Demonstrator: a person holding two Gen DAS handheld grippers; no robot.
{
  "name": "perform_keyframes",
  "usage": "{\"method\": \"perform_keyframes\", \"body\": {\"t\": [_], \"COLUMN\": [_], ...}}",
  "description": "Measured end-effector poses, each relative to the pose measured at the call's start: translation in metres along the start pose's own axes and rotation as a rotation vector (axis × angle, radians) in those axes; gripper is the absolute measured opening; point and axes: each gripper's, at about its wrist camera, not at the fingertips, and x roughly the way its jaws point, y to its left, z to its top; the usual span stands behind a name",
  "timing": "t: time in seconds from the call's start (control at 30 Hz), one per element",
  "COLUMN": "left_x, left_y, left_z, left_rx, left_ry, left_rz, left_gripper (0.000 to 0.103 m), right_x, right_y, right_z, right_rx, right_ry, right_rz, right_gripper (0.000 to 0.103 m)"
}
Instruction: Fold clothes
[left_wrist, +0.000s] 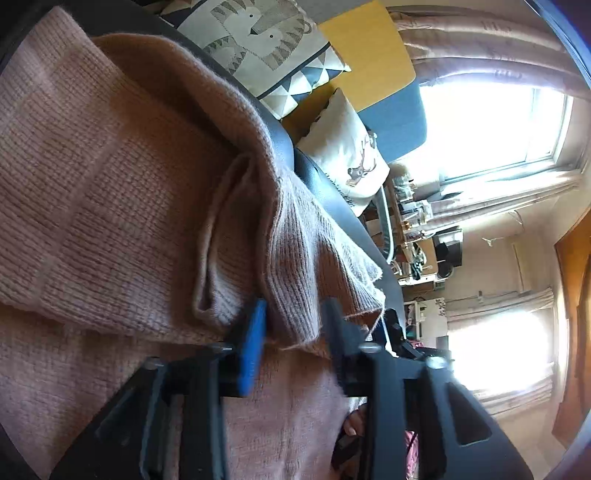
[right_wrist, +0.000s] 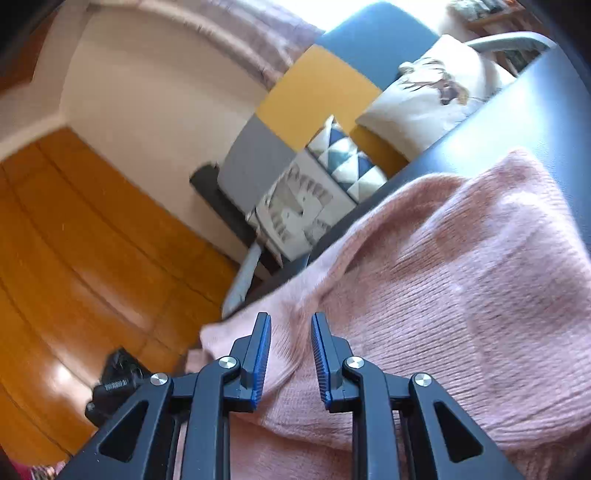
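A pink knit sweater (left_wrist: 110, 184) lies folded in layers over a dark table (left_wrist: 284, 144). Its ribbed cuff (left_wrist: 306, 258) hangs down between the jaws of my left gripper (left_wrist: 295, 325), which stand apart without pressing on it. A loose thread trails off the cuff beside the right finger. In the right wrist view the same sweater (right_wrist: 461, 277) spreads over the dark table (right_wrist: 535, 110). My right gripper (right_wrist: 290, 332) hovers at the sweater's edge, its blue pads (right_wrist: 262, 354) apart with a gap over the knit.
Beyond the table stands a patchwork sofa (right_wrist: 314, 92) with patterned cushions (left_wrist: 258, 37) and a white cushion (right_wrist: 424, 99). A bright window (left_wrist: 487, 125) and a cluttered shelf lie further back. On the wooden floor (right_wrist: 74, 240) sits a black object (right_wrist: 114, 373). A person's fingertip (left_wrist: 352, 424) shows by the left gripper.
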Motion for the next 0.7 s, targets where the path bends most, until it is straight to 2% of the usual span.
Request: {"method": "perform_keyframes", "body": {"t": [0.13,0.2,0.23,0.27,0.33,0.47,0.6,0.7], "left_x": [0.007,0.010,0.010,0.009,0.000,-0.018,-0.013,-0.014], "left_y": [-0.004,-0.012,-0.016,-0.020,-0.026,-0.025,-0.002,0.014], "left_z": [0.003,0.005,0.006,0.006,0.006,0.009,0.003,-0.008], "left_rx": [-0.008,0.051,0.093,0.126,0.168,0.203,0.219,0.185], "left_ry": [-0.004,0.013,0.025,0.028,0.015,-0.025,-0.020,-0.089], "left_rz": [0.043,0.113,0.154,0.171,0.151,0.153,0.222,0.151], "left_gripper": [0.046,0.014,0.008,0.008,0.006,0.006,0.006,0.007], "right_x": [-0.002,0.000,0.000,-0.001,-0.001,-0.001,-0.004,-0.007], "right_y": [-0.002,0.000,0.000,-0.001,-0.002,-0.003,-0.003,-0.002], "right_z": [0.004,0.005,0.006,0.006,0.006,0.007,0.006,0.008], "right_rx": [0.007,-0.002,-0.002,-0.001,0.003,0.008,0.010,0.011], "right_ry": [0.002,0.012,0.014,0.014,0.013,0.017,0.019,0.022], "right_rz": [-0.005,-0.009,-0.010,-0.009,-0.007,-0.010,-0.011,-0.014], "right_gripper": [0.025,0.025,0.025,0.025,0.025,0.025,0.025,0.025]}}
